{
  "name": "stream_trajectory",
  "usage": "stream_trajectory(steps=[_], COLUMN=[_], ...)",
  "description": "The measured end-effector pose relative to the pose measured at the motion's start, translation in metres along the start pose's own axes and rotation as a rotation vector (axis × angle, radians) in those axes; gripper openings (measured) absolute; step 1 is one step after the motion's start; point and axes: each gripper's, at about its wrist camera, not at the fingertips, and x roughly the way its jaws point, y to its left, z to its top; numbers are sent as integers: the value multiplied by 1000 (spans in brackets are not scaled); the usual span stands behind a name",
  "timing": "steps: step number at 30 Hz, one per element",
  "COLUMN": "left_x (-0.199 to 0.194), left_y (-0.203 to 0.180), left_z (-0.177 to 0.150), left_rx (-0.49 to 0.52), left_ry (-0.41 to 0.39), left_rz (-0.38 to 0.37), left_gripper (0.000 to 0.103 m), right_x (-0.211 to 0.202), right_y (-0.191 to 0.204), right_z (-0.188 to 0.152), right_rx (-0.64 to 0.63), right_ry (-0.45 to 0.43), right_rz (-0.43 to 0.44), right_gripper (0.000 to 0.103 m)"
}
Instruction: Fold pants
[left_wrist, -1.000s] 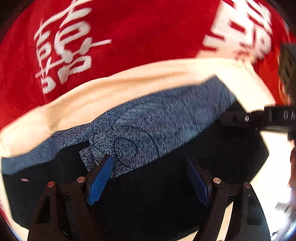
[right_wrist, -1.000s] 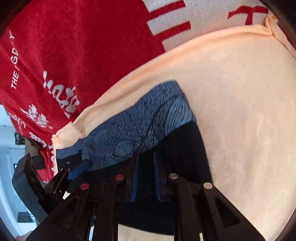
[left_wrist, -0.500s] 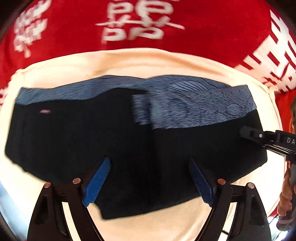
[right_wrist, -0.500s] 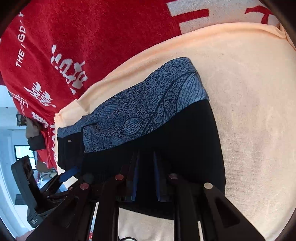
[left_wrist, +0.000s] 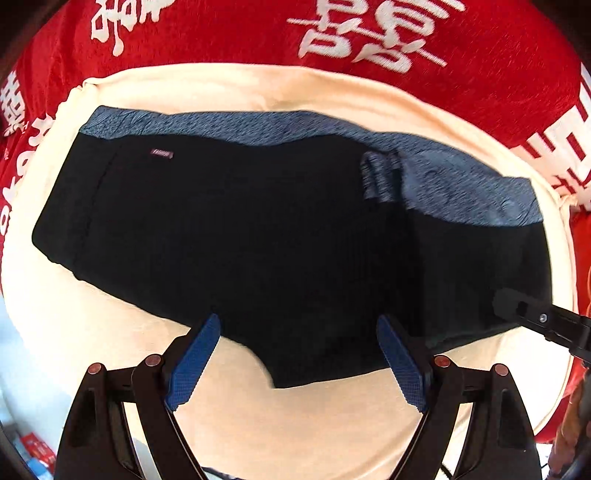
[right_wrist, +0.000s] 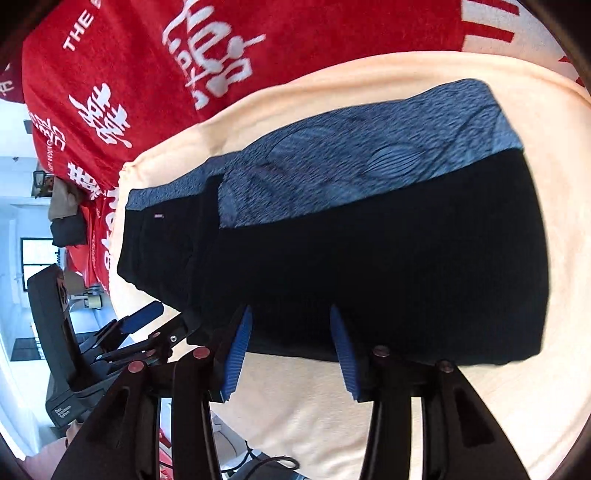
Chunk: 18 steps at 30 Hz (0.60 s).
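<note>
Both tongs empty over black pants (left_wrist: 277, 229): left tongs (left_wrist: 299, 354) wide, right tongs (right_wrist: 291, 350) opening (folds indistinct).

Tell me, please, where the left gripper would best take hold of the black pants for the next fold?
Probably the black pants by the narrow leg-end corner at the picture's left in the left wrist view, coming straight down from above. The pants lie flat on the cream cloth, so only an edge gives the open left gripper something to pinch; the patterned blue band end looks thicker, already doubled over.
</note>
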Motion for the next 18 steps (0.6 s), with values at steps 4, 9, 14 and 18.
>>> stream_trajectory(steps=[4, 9, 14, 18], left_x=[1, -1, 0, 3], left_y=[25, 55, 73, 80], left_z=[-4, -8, -8, -9], left_rx=[26, 52, 31, 5], left_ry=[24, 42, 54, 63], left_rz=[12, 6, -32, -55], left_gripper=[87, 87, 87, 87], right_x=[11, 32, 42, 45], right_y=[23, 50, 65, 67], right_z=[-5, -9, -8, -7], right_rx=[31, 32, 25, 2], right_ry=[-9, -7, 1, 18], right_rz=[-12, -63, -117, -138], right_gripper=[48, 48, 61, 62])
